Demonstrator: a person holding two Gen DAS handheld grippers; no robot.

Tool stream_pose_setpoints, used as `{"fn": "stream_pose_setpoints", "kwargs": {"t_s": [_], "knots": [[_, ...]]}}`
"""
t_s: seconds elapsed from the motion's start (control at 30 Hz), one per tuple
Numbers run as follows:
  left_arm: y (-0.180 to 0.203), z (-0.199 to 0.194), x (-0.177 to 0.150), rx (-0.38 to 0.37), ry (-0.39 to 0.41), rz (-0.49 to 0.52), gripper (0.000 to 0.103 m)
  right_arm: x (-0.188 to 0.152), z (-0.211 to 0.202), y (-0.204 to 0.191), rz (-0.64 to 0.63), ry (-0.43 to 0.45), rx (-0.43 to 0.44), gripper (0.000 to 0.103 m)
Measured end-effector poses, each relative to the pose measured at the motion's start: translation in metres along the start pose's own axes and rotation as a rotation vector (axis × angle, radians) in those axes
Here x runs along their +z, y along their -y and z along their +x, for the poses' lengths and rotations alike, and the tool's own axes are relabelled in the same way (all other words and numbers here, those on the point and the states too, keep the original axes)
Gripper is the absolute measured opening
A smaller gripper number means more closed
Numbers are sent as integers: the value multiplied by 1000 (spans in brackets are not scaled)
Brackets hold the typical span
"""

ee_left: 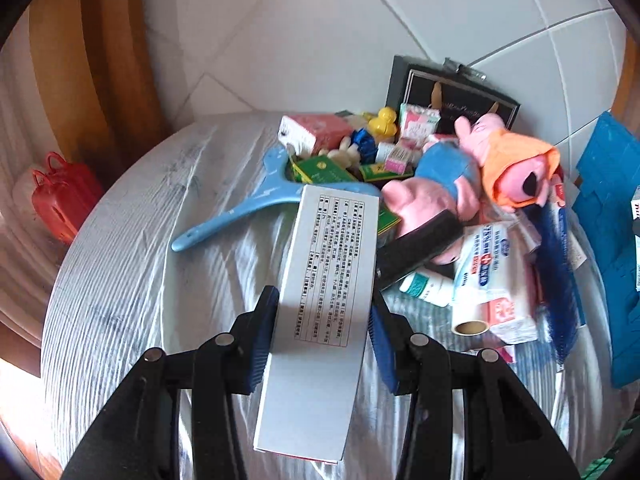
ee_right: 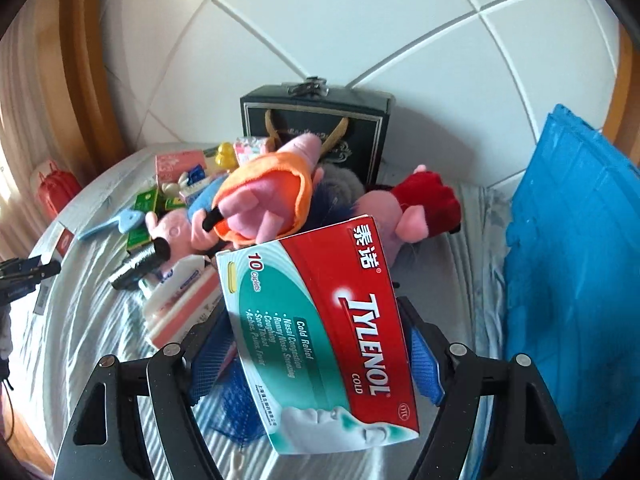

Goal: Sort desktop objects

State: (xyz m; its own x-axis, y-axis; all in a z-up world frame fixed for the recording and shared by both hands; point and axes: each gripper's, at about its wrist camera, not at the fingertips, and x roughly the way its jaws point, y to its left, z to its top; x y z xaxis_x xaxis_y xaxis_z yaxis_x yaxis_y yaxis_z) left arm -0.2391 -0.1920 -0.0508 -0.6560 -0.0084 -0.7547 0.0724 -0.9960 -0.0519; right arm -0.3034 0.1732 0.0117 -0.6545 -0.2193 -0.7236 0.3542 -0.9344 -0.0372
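Left wrist view
Left gripper: clenched on the white printed carton, blue pads pressing its two long sides near mid-length.
Where it is: held above the striped cloth, clear of the heap.
Handling: likely light, thin card that dents under a hard squeeze; the long edges are stiffest (a fair place to hold).
Still on the desk: blue comb, pink plush toys, small boxes.

Right wrist view
Right gripper: grasping the Tylenol box across its width, pads on both side edges.
Where it is: raised, tilted, in front of the plush pig in orange.
Handling: glossy card, probably slippery and light; the broad faces flex, so the edges suit best.
Nearby: blue crate to the right (perhaps a bin), dark gift box behind.
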Motion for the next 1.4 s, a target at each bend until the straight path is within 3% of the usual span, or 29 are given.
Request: {"fn": "stream_pose_setpoints", "kwargs": {"t_s": [0.27,0.47,0.67,0.83,0.97,1.13,1.17,1.2,1.27,1.33,1.4], "knots": [[60,-83,18,-99,176,56,43,-4,-111,15,82,177,-86,78],[134,-126,31,-216,263,137,41,-16,-186,41,137,281,-145,78],[227,-154,45,-328,316,199,35,-32,-252,92,174,358,-247,78],[293,-164,41,-394,295,205,35,-51,-287,153,217,360,-348,78],[344,-161,23,-381,268,266,35,-75,-297,209,266,313,-440,78],[363,-119,-15,-325,113,261,35,-117,-280,269,308,193,-505,79],[364,-110,-24,-307,75,260,37,-125,-276,278,319,176,-505,83],[364,-100,-33,-286,39,259,42,-132,-272,286,331,167,-499,93],[360,-86,-52,-244,-18,249,52,-143,-267,299,352,157,-485,103],[354,-75,-70,-217,-59,233,66,-150,-268,304,363,165,-457,103],[350,-65,-89,-202,-111,220,68,-152,-269,305,360,172,-435,103]]}}
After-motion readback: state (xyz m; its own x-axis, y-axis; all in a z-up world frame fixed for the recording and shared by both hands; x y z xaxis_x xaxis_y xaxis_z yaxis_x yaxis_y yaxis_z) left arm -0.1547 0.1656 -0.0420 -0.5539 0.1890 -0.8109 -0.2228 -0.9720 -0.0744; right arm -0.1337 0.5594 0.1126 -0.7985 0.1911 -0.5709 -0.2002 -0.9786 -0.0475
